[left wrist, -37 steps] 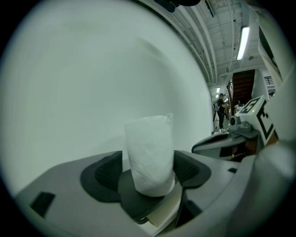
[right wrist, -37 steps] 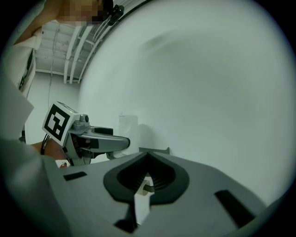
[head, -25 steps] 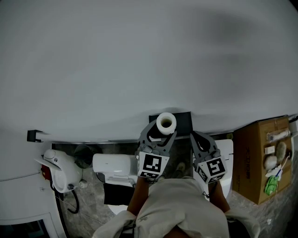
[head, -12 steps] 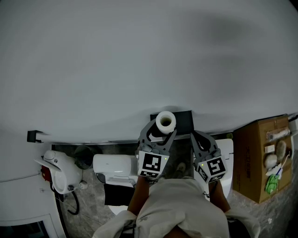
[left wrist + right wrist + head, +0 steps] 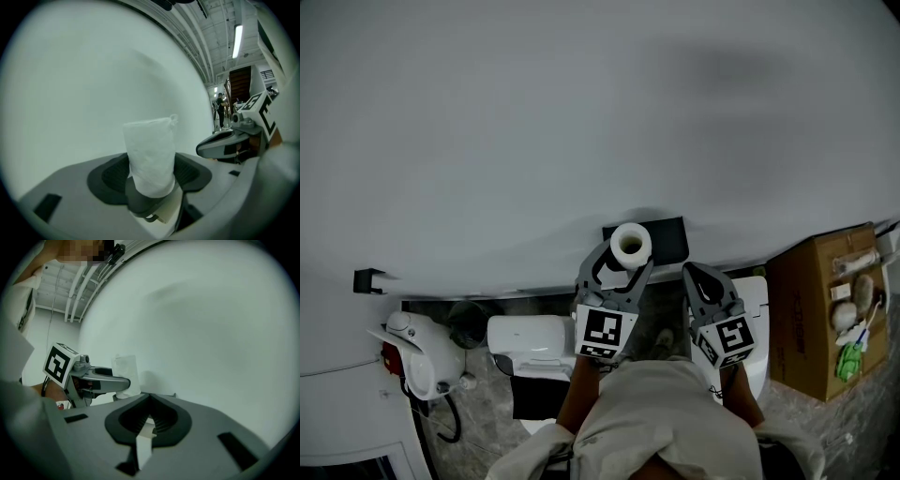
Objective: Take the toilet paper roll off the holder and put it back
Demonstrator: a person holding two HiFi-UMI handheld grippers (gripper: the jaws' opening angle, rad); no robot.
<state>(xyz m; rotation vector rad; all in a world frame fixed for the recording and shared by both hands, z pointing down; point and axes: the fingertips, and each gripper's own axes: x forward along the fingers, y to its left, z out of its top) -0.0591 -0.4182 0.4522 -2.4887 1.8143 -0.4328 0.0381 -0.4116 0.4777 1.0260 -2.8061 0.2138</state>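
The white toilet paper roll (image 5: 630,245) is clamped between the jaws of my left gripper (image 5: 627,257), its hollow core facing up, just left of the black holder (image 5: 668,240) on the white wall. In the left gripper view the roll (image 5: 150,157) stands upright between the dark pads (image 5: 114,176), and my left gripper (image 5: 151,180) is shut on it. My right gripper (image 5: 701,275) hangs to the right, below the holder, its jaws meeting at a point with nothing in them. The right gripper view shows its own tips (image 5: 150,398) together, with the roll (image 5: 126,373) off to the left.
A cardboard box (image 5: 814,323) with small items on its side stands at the right. Below the grippers are a white toilet (image 5: 754,323), a white unit (image 5: 525,334) and a white device with a hose (image 5: 417,352). A small black bracket (image 5: 367,279) sticks out of the wall at left.
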